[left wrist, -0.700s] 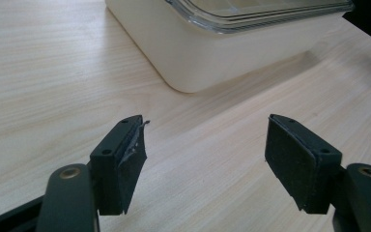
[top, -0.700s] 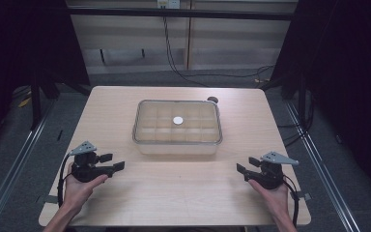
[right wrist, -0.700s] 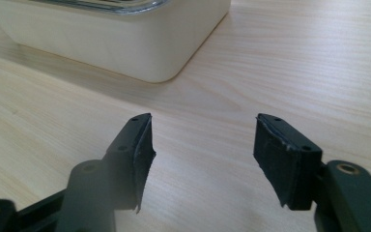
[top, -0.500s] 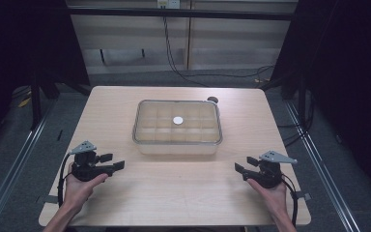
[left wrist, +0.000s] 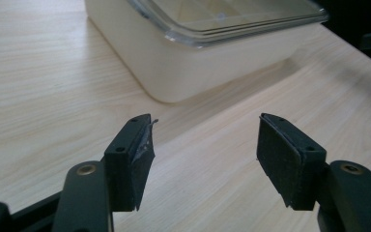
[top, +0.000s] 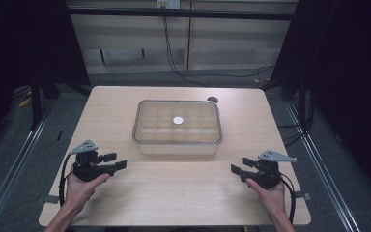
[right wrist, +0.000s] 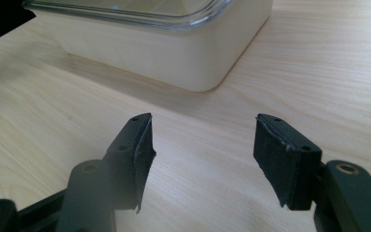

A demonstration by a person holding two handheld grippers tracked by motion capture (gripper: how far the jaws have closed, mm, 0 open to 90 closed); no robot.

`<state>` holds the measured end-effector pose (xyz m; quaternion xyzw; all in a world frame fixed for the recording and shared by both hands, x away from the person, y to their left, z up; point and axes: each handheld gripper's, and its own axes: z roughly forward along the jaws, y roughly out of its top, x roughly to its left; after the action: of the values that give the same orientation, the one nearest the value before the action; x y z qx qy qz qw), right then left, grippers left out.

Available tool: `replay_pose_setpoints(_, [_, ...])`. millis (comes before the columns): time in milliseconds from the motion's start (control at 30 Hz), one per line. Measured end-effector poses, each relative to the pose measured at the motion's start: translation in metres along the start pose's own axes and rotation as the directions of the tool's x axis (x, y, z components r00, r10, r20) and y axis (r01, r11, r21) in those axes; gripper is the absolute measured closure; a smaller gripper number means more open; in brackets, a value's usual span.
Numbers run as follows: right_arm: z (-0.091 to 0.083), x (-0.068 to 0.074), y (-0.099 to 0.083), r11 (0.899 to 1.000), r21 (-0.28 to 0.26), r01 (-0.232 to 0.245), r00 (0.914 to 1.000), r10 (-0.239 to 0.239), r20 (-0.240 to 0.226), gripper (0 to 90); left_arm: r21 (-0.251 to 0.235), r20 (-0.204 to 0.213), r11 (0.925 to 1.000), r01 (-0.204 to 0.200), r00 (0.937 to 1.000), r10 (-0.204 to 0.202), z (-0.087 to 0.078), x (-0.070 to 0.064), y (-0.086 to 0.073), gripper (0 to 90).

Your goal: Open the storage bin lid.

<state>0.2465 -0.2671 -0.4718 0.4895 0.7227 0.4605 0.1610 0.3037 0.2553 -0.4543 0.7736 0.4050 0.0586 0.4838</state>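
Wooden table (top: 174, 193) lies under both grippers; the left gripper (top: 116, 162) and right gripper (top: 239, 166) have their jaws spread wide, grasping nothing. Ahead of both sets of fingertips, apart from them, sits the lidded clear container (top: 177, 126)

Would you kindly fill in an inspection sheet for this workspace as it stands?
Surface: light wooden table, bare near the person.
Job's things: lidded clear box with compartments, lid on, small white disc at its middle.
Clutter: small dark round thing behind the box.
Grippers: left gripper and right gripper open, holding nothing, apart from the box.
Cables: one trails from each gripper; more on the floor.
Surroundings: dark, metal frame rails.
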Motion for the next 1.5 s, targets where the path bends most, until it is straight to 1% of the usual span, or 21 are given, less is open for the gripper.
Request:
replay_pose_setpoints(100, [0.003,0.003,0.005,1.0,0.009,0.006,0.9999,-0.006,-0.016,37.6,-0.007,-0.011,0.9998,-0.017,0.9998,0.016,-0.001,-0.004,0.003,36.9])
replay_pose_setpoints(167, [0.004,0.004,0.007,1.0,0.01,0.006,0.9999,-0.006,-0.012,37.2,-0.006,-0.015,0.9998,-0.019,0.9997,0.019,-0.001,-0.005,0.003,36.8])
replay_pose_setpoints(200, [0.006,0.005,0.01,1.0,0.015,0.009,0.9996,-0.008,-0.026,37.9,-0.007,-0.015,0.9996,-0.029,0.9995,0.029,0.0,-0.007,0.005,36.8])
replay_pose_setpoints(267, [0.006,0.005,0.015,1.0,0.004,0.015,0.9993,-0.015,-0.035,44.3,-0.002,-0.028,0.9989,-0.046,0.9986,0.046,0.0,-0.009,0.008,36.9])
replay_pose_setpoints(300, [0.006,0.005,0.015,1.0,0.004,0.015,0.9993,-0.015,-0.035,44.3,-0.002,-0.028,0.9989,-0.046,0.9986,0.046,0.0,-0.009,0.008,37.7])
replay_pose_setpoints(333, [0.01,0.005,0.019,1.0,0.012,0.023,0.9988,-0.022,-0.044,40.1,-0.003,-0.024,0.9989,-0.047,0.9986,0.047,0.0,-0.009,0.009,39.5])
replay_pose_setpoints(367, [0.01,0.005,0.019,1.0,0.012,0.023,0.9988,-0.022,-0.044,40.1,-0.007,-0.022,0.9989,-0.047,0.9987,0.047,0.0,-0.009,0.01,39.5])
replay_pose_setpoints(400, [0.013,0.005,0.023,1.0,0.02,0.024,0.9986,-0.023,-0.046,40.2,-0.006,-0.02,0.9981,-0.061,0.998,0.061,0.001,-0.01,0.013,44.2])
replay_pose_setpoints(500, [0.016,0.004,0.027,1.0,0.017,0.019,0.9988,-0.018,-0.046,39.9,-0.011,-0.027,0.9982,-0.058,0.998,0.058,0.001,-0.01,0.015,46.4])
replay_pose_setpoints(533, [0.018,0.002,0.032,1.0,0.017,0.02,0.9984,-0.019,-0.053,39.5,0.0,-0.031,0.9977,-0.068,0.9972,0.068,0.001,-0.008,0.017,47.4])
replay_pose_setpoints(700, [0.019,-0.002,0.047,1.0,0.005,0.02,0.998,-0.02,-0.059,38.0,-0.006,-0.044,0.9979,-0.064,0.997,0.064,0.0,-0.003,0.024,47.6])
replay_pose_setpoints(800, [0.022,-0.005,0.06,1.0,0.003,0.025,0.9979,-0.025,-0.06,37.4,-0.015,-0.054,0.999,-0.042,0.9977,0.041,0.003,0.004,0.031,47.8])
replay_pose_setpoints(867, [0.025,-0.009,0.065,1.0,0.004,0.023,0.9977,-0.022,-0.065,39.7,-0.021,-0.056,0.9991,-0.038,0.9978,0.037,0.004,0.007,0.034,52.2])
replay_pose_setpoints(933, [0.028,-0.013,0.069,1.0,0.005,0.014,0.9972,-0.013,-0.074,37.5,-0.031,-0.065,0.9992,-0.024,0.9977,0.022,0.005,0.01,0.038,52.5])
replay_pose_setpoints(1067, [0.036,-0.018,0.073,1.0,0.015,0.018,0.9977,-0.017,-0.066,36.0,-0.035,-0.07,0.9991,-0.025,0.9973,0.022,0.006,0.013,0.045,52.4])
replay_pose_setpoints(1200, [0.042,-0.022,0.078,0.999,0.034,0.01,0.9973,-0.008,-0.074,34.2,-0.044,-0.059,0.9989,-0.018,0.9981,0.015,0.009,0.014,0.05,50.0])
replay_pose_setpoints(1233, [0.042,-0.022,0.078,0.999,0.034,0.01,0.9973,-0.008,-0.074,34.2,-0.042,-0.066,0.9989,-0.019,0.9977,0.016,0.01,0.014,0.052,50.0])
replay_pose_setpoints(1300, [0.045,-0.023,0.082,0.999,0.035,-0.007,0.9953,0.01,-0.096,35.6,-0.044,-0.059,0.9989,-0.013,0.9982,0.01,0.013,0.015,0.055,48.8])
replay_pose_setpoints(1367, [0.046,-0.024,0.083,0.999,0.035,-0.008,0.9937,0.012,-0.111,37.4,-0.038,-0.054,0.9991,-0.017,0.9984,0.015,0.014,0.016,0.059,48.5])
replay_pose_setpoints(1400, [0.047,-0.026,0.085,0.999,0.029,-0.02,0.9927,0.023,-0.118,38.5,-0.027,-0.061,0.9994,-0.022,0.9979,0.02,0.015,0.018,0.065,46.7])
replay_pose_setpoints(1500, [0.049,-0.027,0.088,0.999,0.031,-0.021,0.9908,0.025,-0.133,38.5,-0.023,-0.078,0.9994,-0.027,0.9966,0.025,0.013,0.019,0.069,42.9])
